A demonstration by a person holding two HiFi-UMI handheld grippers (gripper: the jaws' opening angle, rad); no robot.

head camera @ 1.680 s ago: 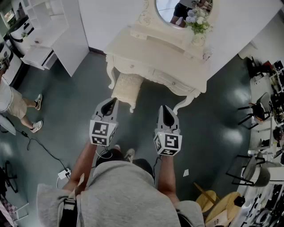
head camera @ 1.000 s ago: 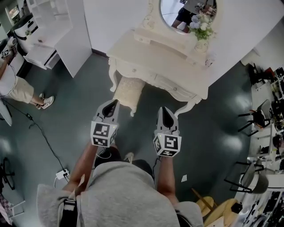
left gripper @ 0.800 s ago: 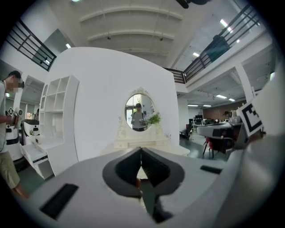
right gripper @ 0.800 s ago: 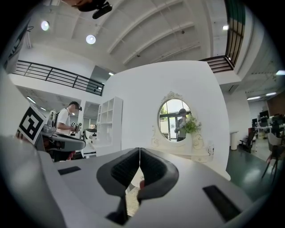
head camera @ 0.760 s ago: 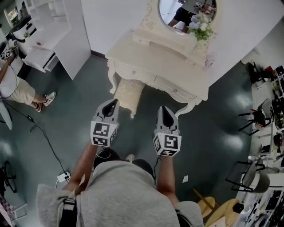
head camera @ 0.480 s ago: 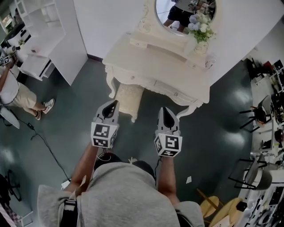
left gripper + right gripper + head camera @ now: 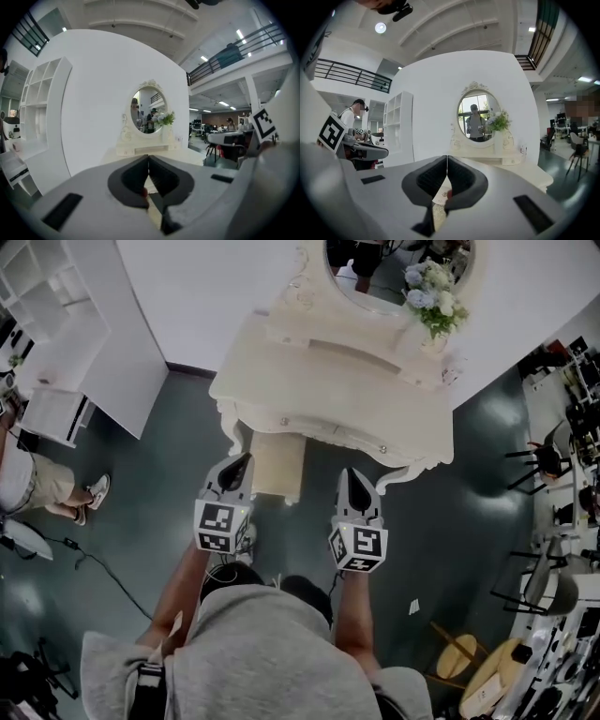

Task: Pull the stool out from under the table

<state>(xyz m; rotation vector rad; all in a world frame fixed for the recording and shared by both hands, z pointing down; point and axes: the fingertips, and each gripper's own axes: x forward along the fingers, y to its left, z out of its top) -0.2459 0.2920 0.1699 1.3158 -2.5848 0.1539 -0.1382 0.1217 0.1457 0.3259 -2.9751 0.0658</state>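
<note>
A cream stool [image 7: 278,465] with a patterned cushion stands tucked partly under the cream dressing table [image 7: 328,385]; only its near half shows. My left gripper [image 7: 240,465] hangs shut and empty just left of the stool's near edge, above the floor. My right gripper [image 7: 349,478] is shut too, holding nothing, right of the stool and in front of the table's right front leg [image 7: 394,478]. In the left gripper view my jaws [image 7: 148,161] meet, with the table and mirror beyond. The right gripper view shows its jaws [image 7: 447,168] pressed together before the mirror [image 7: 477,116].
An oval mirror [image 7: 394,268] and a vase of flowers [image 7: 427,292] stand on the table's back. A white shelf unit [image 7: 66,343] is at left, with a person's legs [image 7: 56,488] and a floor cable [image 7: 103,568] near it. Chairs [image 7: 539,465] and a wooden seat [image 7: 469,662] are at right.
The view has closed in on the dressing table; table and stool now lie nearer and more straight ahead. Both grippers keep their pose, shut. The person at left has drifted toward the frame's edge.
</note>
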